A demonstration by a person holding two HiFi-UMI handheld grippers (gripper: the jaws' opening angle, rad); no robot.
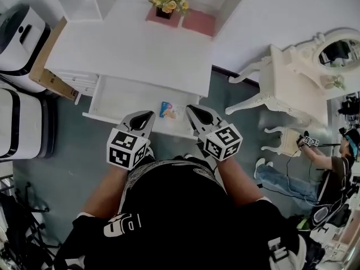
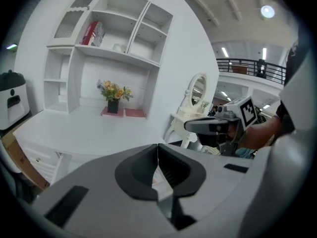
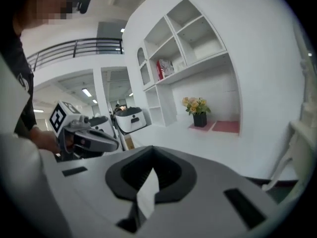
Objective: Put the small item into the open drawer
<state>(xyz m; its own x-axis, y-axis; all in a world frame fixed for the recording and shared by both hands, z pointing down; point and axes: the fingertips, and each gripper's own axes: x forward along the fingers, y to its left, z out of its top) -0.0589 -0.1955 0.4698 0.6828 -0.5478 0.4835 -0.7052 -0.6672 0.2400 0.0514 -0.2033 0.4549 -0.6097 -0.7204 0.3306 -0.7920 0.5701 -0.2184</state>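
The white desk (image 1: 135, 49) has its drawer (image 1: 115, 97) pulled open. The small item (image 1: 166, 109), a blue and orange packet, lies inside the drawer near its front right. Both grippers hover above the drawer's front edge, one on each side of the packet. My left gripper (image 1: 147, 115) is shut with nothing in it, its tips (image 2: 157, 147) meeting. My right gripper (image 1: 190, 109) is also shut and empty, its jaws (image 3: 152, 148) pressed together. Each gripper view shows the other gripper (image 2: 190, 125) (image 3: 116, 144) held level in the air.
A flower pot (image 1: 166, 1) and a pink mat (image 1: 198, 22) sit at the desk's back. A white vanity table with mirror (image 1: 292, 77) stands right, white appliances (image 1: 19, 38) and a cardboard box (image 1: 48, 66) left. A person (image 1: 332, 167) sits at far right.
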